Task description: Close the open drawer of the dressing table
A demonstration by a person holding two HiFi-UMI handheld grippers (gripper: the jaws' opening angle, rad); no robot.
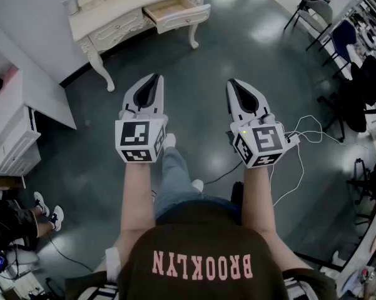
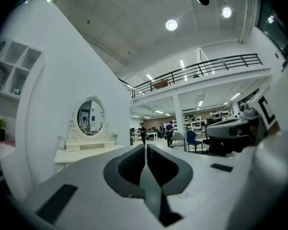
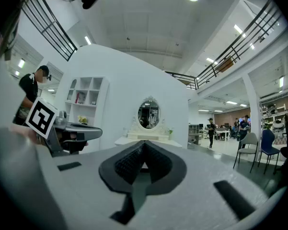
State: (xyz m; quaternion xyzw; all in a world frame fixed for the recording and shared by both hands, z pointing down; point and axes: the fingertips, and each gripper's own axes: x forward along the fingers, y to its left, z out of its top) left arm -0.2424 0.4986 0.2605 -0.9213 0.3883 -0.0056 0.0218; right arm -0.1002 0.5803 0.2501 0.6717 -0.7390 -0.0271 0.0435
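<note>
The cream dressing table [image 1: 122,8] stands against the wall at the top of the head view. Its right drawer [image 1: 175,10] is pulled out, showing a bare wooden inside. My left gripper [image 1: 154,77] and right gripper [image 1: 231,82] are held side by side, level, well short of the table, both shut and holding nothing. In the left gripper view the shut jaws [image 2: 146,146] point past the table top [image 2: 86,151] and its oval mirror [image 2: 90,119]. From the right gripper view the closed jaws [image 3: 144,143] aim straight at the mirror [image 3: 148,113].
A white drawer cabinet [image 1: 15,136] stands at the left, with another person's shoes [image 1: 47,211] below it. Dark chairs [image 1: 341,39] and desks line the right side. White cables [image 1: 300,139] trail over the grey floor. A white shelf unit [image 3: 84,99] stands left of the dressing table.
</note>
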